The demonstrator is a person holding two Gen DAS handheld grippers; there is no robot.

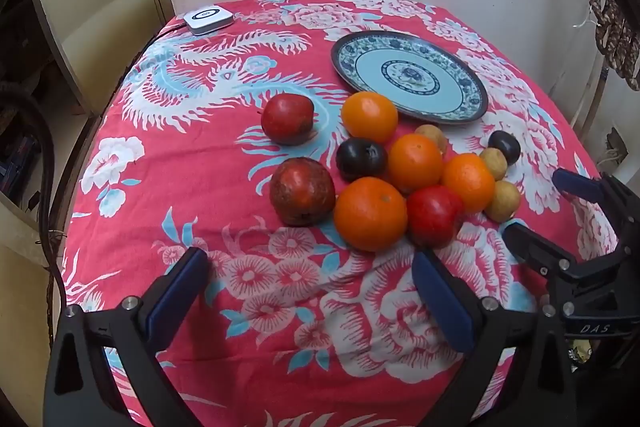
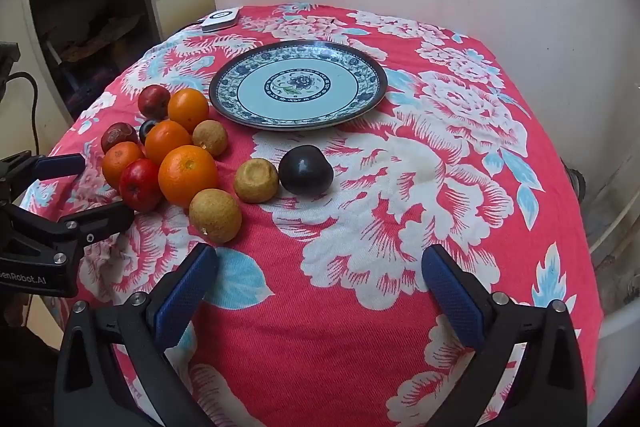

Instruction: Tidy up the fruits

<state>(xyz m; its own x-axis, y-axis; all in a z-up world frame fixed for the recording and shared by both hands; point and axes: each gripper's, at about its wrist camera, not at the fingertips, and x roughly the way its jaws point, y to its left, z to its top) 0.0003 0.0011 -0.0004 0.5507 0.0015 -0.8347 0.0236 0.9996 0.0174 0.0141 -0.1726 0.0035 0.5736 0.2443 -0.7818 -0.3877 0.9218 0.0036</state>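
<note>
Hanging over the counter point(image 2: 360, 307) with both claws wide open, holding nothing

Left claw point(image 1: 312, 291) pointing down at the near side of the fruit pile, with a big orange point(image 1: 370, 214) and a red apple point(image 1: 434, 215) just ahead of its right finger

Right claw point(image 2: 320, 291) waiting over bare red cloth, with a brown round fruit point(image 2: 216, 215) just ahead of its left finger and a dark plum point(image 2: 306, 175) further ahead, near the middle

Sitting empty behind all the fruit, the blue and white plate point(image 2: 352, 67), straight ahead of the right claw and off to the right for the left claw

Looking like the right claw is nearer to the plum and the brown fruits, the left claw nearer to the oranges and apples

Probably reaching forward next, then carrying a fruit past the pile to the plate
</note>
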